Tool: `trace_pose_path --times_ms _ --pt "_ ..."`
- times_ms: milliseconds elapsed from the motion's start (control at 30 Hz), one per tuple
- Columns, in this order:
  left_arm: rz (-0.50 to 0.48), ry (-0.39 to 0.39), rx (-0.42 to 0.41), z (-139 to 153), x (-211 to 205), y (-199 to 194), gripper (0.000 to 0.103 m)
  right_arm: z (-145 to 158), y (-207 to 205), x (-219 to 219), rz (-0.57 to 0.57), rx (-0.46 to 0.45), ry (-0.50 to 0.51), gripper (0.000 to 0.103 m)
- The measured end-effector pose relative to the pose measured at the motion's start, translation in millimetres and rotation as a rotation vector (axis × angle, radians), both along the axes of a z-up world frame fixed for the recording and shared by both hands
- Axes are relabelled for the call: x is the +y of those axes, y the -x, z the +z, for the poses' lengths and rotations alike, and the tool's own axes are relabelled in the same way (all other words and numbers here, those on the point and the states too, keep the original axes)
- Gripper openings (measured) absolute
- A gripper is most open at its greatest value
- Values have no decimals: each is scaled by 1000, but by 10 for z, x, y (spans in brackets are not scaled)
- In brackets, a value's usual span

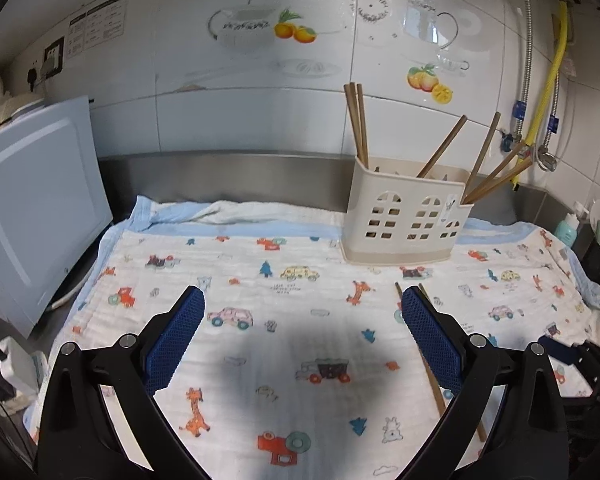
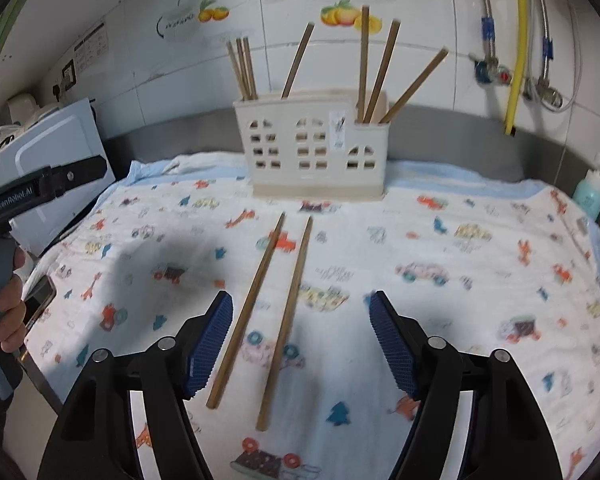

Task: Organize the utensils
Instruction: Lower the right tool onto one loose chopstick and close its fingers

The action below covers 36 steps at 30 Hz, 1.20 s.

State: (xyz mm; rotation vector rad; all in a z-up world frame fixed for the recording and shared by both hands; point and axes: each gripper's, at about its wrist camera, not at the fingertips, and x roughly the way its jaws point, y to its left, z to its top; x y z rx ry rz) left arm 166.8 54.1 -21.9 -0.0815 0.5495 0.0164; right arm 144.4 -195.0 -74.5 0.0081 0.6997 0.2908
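— Step in hand?

— Picking up, by the look of it. Two loose chopsticks [image 2: 276, 312] flat on the printed cloth [image 2: 460, 240], side by side but apart, thin ends toward the cream holder [image 2: 316, 148] at the back. Right gripper [image 2: 302, 344] poised above their near ends, jaws spread wide, nothing between the blue pads [image 2: 210, 344]. No contact visible (some blur in the right wrist view, so hard to swear to it).

— And the left gripper [image 1: 300, 336]?

— Also wide open, empty, hovering over bare cloth to the left of the loose pair. Only one stick [image 1: 436, 384] plainly showing in the left wrist view, just behind the right-hand pad [image 1: 432, 344]. Idle, probably.

— Holder already stocked?

— Partly. Three sticks bunched upright at the left end, one leaning in the middle, three more fanned out at the right end. So most of the sorting done; likely just these two left on the cloth, going by what shows.

— Next move?

— Best guess: lower the right gripper, centre on one stick (or squeeze both together, though the gap between them makes that awkward), close near the thick end, lift, tip upright, then drop into a compartment. Risk: thin round sticks on soft cloth, prone to rolling or slipping out of the pads.
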Motion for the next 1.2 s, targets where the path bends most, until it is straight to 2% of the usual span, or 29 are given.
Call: trace_pose_path --times_ms 367,533,867,967,1133,1200 --pt "35 1 21 -164 121 50 98 -384 -61 197 14 98 -12 42" --pt "44 25 31 -201 177 55 98 -445 -110 208 2 120 -24 40" --pt "53 39 44 -262 224 68 98 -568 -226 250 -15 167 -15 30" --pt "57 47 48 -279 240 73 98 -574 -230 261 -23 165 0 28" --pt "63 50 50 -298 238 91 98 -580 -225 320 -29 154 58 15" --pt "64 56 52 -303 242 93 98 -583 -217 350 -30 151 79 12"
